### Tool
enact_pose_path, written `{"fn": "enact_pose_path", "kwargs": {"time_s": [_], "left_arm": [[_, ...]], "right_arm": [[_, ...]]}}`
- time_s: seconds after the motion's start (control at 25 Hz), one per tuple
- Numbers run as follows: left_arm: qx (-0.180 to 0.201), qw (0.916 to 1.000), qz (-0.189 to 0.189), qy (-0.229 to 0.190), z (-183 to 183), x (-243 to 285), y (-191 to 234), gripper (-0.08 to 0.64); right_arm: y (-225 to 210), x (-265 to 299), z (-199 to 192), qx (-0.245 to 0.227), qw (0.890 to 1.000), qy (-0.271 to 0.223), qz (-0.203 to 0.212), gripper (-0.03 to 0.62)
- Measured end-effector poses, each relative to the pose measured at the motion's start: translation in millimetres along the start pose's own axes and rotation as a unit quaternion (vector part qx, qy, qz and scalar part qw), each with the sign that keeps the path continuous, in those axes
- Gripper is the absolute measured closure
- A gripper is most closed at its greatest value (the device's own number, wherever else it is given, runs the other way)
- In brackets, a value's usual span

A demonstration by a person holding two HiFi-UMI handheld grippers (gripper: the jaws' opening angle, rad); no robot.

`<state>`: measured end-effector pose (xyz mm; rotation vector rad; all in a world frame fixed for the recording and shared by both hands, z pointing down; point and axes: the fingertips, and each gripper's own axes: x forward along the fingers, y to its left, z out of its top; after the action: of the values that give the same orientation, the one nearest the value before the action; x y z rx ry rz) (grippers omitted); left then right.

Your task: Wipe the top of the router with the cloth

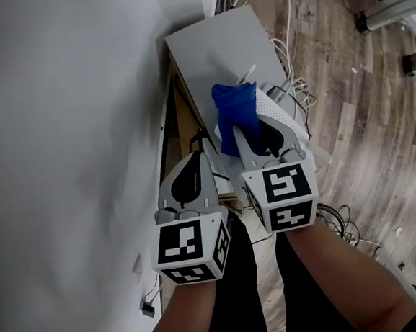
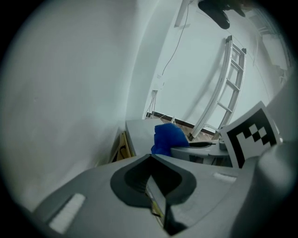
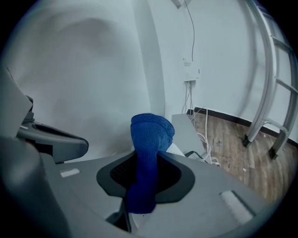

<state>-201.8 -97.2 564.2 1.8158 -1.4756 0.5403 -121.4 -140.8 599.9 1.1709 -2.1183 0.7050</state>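
While the cloth is pinched, the router lies just under it

Because the blue cloth is a soft, light terry fold, it will likely bunch and drape rather than lie flat, so it wants pressing down with a loose tail left free. It stands between the 2 jaws of the right gripper, which are clamped on its lower part, and its rounded upper end pokes out ahead of the tips. Just below and ahead of those tips sits the router, a white box with a perforated top. Whether the cloth touches it I cannot tell. The router looks light and apt to skid under a firm wipe, so a steadying hold on its edge seems wise. Just to the right gripper's left, the left gripper has its jaws together, holding nothing. Farther ahead lies a grey cabinet top, with cables trailing to the wooden floor off to the right.
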Motion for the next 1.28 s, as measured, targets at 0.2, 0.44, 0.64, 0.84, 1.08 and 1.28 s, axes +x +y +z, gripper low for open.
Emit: {"fn": "enact_pose_path", "kwargs": {"time_s": [0.2,0.44,0.64,0.84,1.08,1.28], "left_arm": [[0.017,0.9996,-0.02,0.008,1.5,13.7,-20.3,0.56],[0.047,0.9978,-0.047,0.01,13.8,18.5,-42.9,0.56],[0.059,0.9968,-0.053,-0.005,39.6,10.9,-58.1,0.56],[0.044,0.9976,-0.051,-0.017,50.0,2.6,-56.3,0.56],[0.03,0.9983,-0.047,-0.018,37.8,0.5,-38.3,0.56],[0.021,0.9983,-0.044,-0.031,47.8,-4.4,-27.1,0.56]], "right_arm": [[-28.9,-13.6,-10.1,0.022,0.999,0.0,-0.03,0.474],[-52.4,-39.8,-16.5,0.049,0.996,0.0,-0.072,0.474],[-60.4,-53.7,-6.8,0.053,0.995,-0.007,-0.08,0.474],[-56.3,-27.1,-0.1,0.031,0.997,0.006,-0.073,0.474],[-47.4,-0.5,15.1,0.024,0.997,-0.009,-0.068,0.474],[-39.1,-11.3,25.2,0.022,0.997,-0.018,-0.07,0.474]]}}
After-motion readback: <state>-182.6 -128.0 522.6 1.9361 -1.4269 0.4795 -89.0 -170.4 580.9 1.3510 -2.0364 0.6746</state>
